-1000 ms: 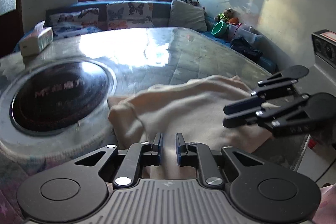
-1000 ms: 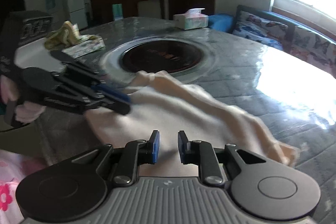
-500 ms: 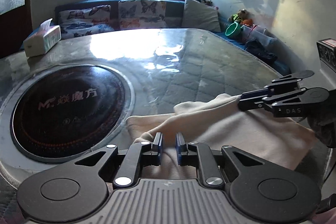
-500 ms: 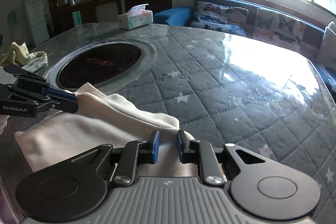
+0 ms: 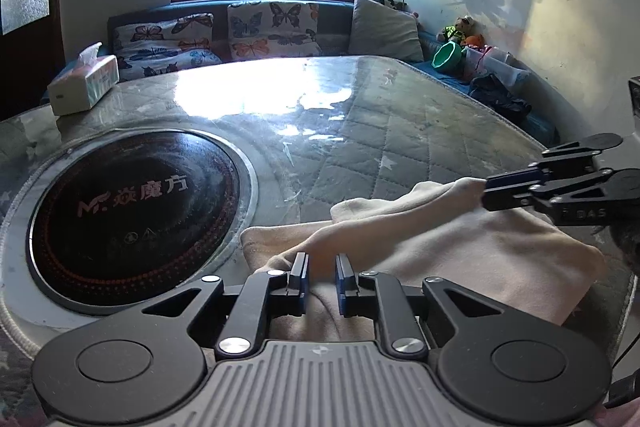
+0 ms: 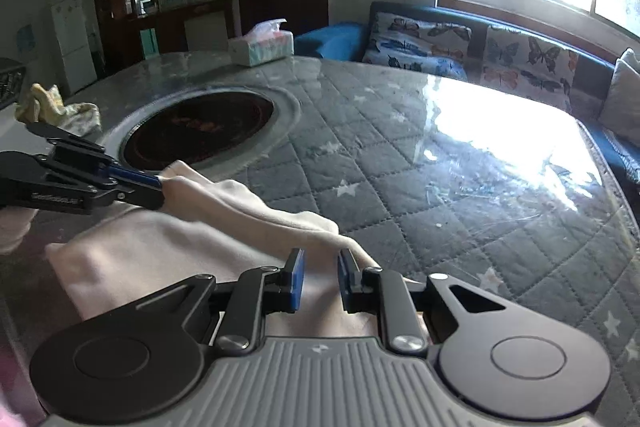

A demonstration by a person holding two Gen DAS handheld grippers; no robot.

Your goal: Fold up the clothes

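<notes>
Sunlit quilted grey tabletop carries a cream fleece garment at its near edge. Left claw and right claw each pinch its folded edge, nearly closed. Keep that edge taut and level while laying it down.

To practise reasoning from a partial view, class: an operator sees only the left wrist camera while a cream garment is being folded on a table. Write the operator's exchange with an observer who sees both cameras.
Operator: From here I can't judge whether the left gripper really grips.
Observer: Seen side-on from the right wrist camera, it is clamped on a raised edge of the cream garment.
Operator: Any other laundry around?
Observer: Yes, a crumpled yellow cloth lies on the table, beyond that gripper.
</notes>
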